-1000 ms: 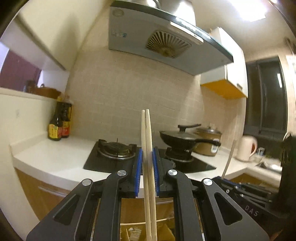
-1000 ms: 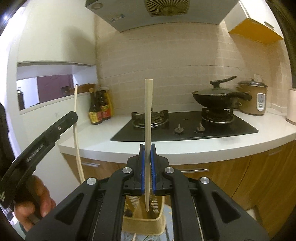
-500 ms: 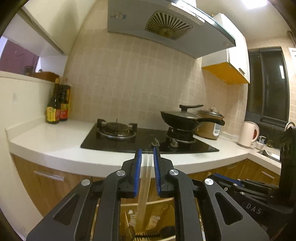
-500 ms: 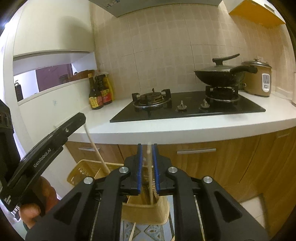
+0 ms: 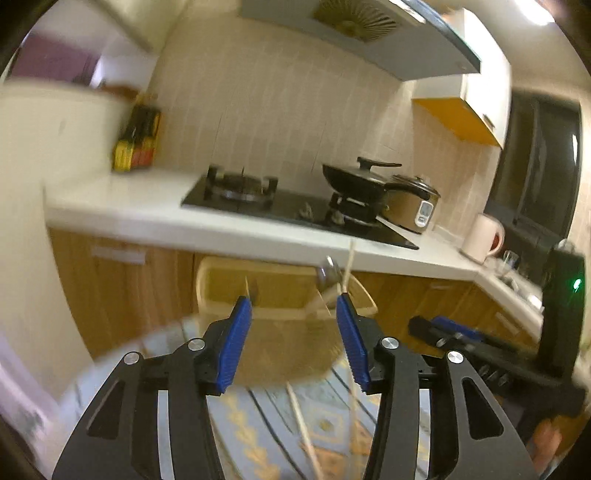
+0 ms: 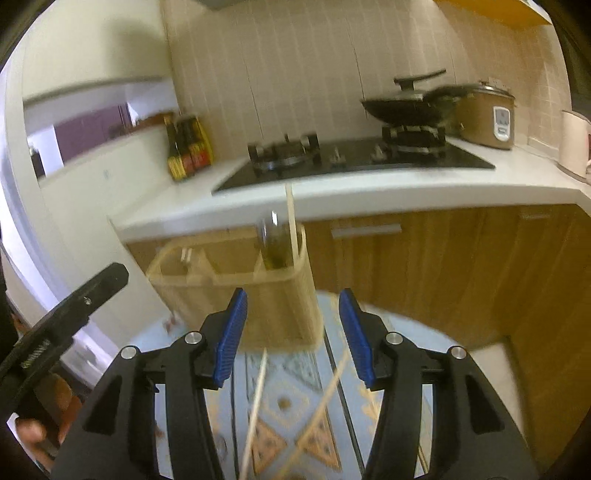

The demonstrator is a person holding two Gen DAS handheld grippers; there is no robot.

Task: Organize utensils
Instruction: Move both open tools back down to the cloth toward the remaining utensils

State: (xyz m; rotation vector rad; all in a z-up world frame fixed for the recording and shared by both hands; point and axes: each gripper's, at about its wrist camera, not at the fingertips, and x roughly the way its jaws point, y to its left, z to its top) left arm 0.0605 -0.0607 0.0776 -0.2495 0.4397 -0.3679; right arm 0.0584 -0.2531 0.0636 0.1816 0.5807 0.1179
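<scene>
Both grippers, left (image 5: 293, 306) and right (image 6: 291, 301), have just been opening and now gape with nothing between their blue pads. Ahead of me stands the beige utensil basket (image 6: 280, 295), chopsticks (image 6: 291, 218) upright in its compartment. More chopsticks (image 6: 258, 398) lie loose on the patterned mat (image 6: 291, 402). They look light, stiff and smooth; I'd pinch them mid-shaft, squarely.

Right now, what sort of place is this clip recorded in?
A home kitchen, most likely: a gas stove with a lidded wok on one burner, a rice cooker on the white counter, and a range hood above.
</scene>
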